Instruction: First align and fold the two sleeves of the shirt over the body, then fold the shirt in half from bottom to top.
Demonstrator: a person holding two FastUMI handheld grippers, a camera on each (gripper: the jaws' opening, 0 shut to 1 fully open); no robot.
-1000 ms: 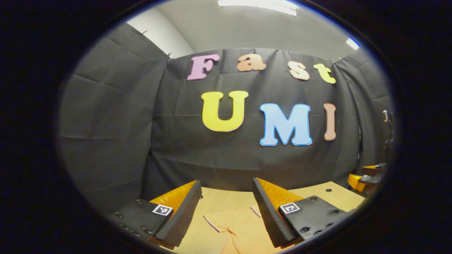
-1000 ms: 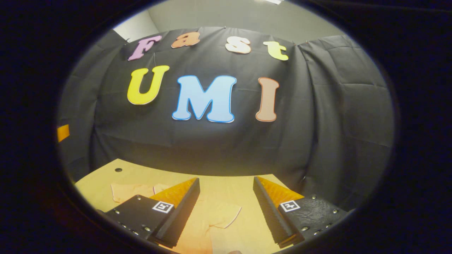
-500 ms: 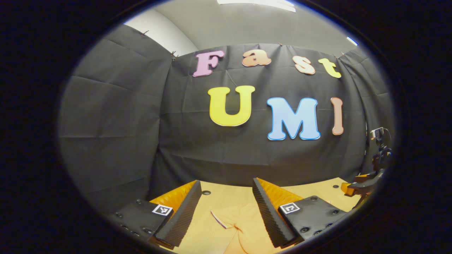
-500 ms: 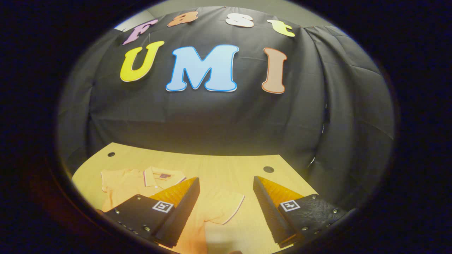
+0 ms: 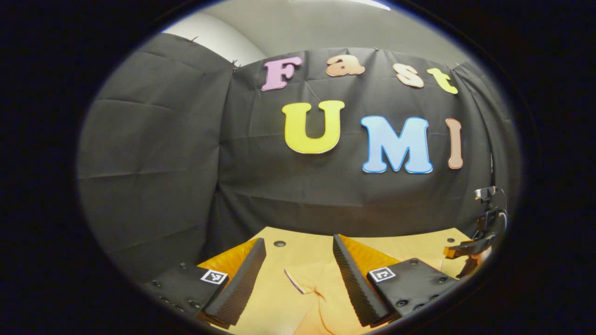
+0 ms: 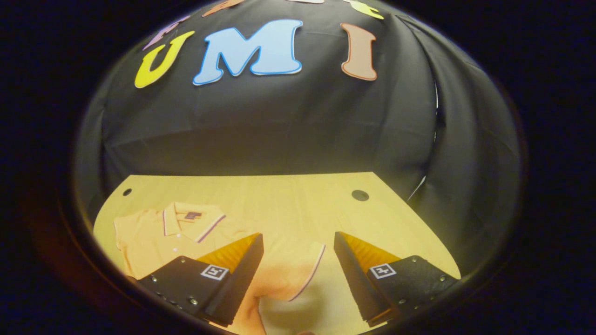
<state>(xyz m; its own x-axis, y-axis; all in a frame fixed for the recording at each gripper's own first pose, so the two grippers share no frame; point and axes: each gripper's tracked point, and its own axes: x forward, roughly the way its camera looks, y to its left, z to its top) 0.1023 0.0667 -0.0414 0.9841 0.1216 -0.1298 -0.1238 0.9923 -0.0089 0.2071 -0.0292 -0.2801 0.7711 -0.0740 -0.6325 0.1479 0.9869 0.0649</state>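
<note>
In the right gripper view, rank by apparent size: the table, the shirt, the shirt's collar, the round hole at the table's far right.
1. Table
2. Shirt, partly hidden behind the claw's fingers, yet clearly smaller than the table
3. Collar
4. Round hole

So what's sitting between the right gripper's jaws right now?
In the right gripper view, the shirt's sleeve end lies on the table between the open jaws, ungrasped.
</note>
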